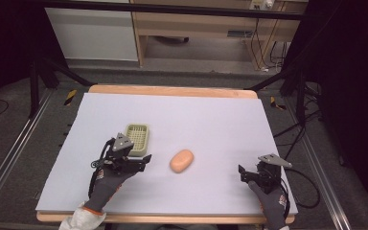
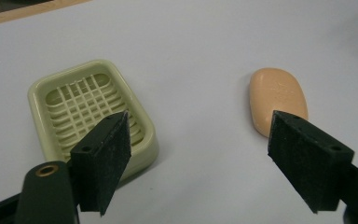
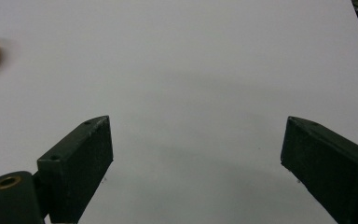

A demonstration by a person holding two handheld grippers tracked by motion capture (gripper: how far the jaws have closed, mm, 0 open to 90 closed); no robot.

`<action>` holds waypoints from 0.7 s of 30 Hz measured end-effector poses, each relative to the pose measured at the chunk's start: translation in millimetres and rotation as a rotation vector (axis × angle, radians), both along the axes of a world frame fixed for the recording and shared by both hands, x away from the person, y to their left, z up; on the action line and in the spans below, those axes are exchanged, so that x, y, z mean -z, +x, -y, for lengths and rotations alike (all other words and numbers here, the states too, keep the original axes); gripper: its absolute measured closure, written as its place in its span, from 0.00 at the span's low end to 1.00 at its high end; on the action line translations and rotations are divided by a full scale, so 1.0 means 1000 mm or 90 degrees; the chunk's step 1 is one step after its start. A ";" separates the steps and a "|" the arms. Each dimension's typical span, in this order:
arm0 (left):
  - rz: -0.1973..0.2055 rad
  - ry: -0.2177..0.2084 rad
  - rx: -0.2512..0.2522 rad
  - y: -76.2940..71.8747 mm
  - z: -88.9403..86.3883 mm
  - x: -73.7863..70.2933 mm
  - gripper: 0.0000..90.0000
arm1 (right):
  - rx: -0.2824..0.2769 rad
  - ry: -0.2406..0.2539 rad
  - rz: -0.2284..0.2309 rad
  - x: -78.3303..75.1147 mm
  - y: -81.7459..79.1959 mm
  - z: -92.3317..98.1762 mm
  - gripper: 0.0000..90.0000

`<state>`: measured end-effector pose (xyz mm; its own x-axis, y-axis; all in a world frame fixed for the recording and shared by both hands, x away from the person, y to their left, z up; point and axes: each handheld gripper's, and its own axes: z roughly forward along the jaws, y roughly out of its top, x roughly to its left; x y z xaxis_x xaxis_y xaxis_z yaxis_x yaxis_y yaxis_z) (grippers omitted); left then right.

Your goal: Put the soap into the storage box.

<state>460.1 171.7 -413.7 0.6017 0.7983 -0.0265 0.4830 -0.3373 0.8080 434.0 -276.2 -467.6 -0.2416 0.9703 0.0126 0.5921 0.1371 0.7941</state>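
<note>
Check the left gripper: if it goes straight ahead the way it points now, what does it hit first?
Probably bare table. The left gripper is open and aims into the gap between the soap dish and the soap bar. Its fingers overlap both in the left gripper view, so either could be clipped; depth is unclear.

The left gripper (image 1: pixel 141 160) was held low over the left half of the table by a gloved left hand (image 1: pixel 106 184), a white sleeve (image 1: pixel 82 219) being seen at the wrist. Its jaws were spread wide apart with nothing between them, as confirmed in the left gripper view (image 2: pixel 198 156). The right gripper (image 1: pixel 243 171) was held at the right front by a gloved right hand (image 1: pixel 272 203). Its jaws were likewise found wide apart and unloaded in the right gripper view (image 3: pixel 196 163).
</note>
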 end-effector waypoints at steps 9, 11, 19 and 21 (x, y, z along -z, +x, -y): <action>0.003 -0.002 0.011 0.004 0.015 0.000 0.23 | 0.002 0.000 0.001 0.000 0.000 0.000 0.10; 0.003 0.000 0.017 0.004 0.018 0.000 0.23 | 0.002 0.000 0.001 0.000 0.000 0.000 0.10; -0.007 -0.004 0.032 0.009 0.033 0.004 0.24 | -0.001 0.002 -0.003 0.000 0.000 0.000 0.10; -0.009 -0.003 0.036 0.010 0.036 0.004 0.24 | 0.000 0.002 -0.004 0.000 0.000 0.000 0.10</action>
<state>470.0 135.4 -417.3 0.6456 0.7627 -0.0396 0.4749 -0.3603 0.8029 434.5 -276.0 -467.8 -0.2420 0.9701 0.0174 0.5967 0.1347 0.7911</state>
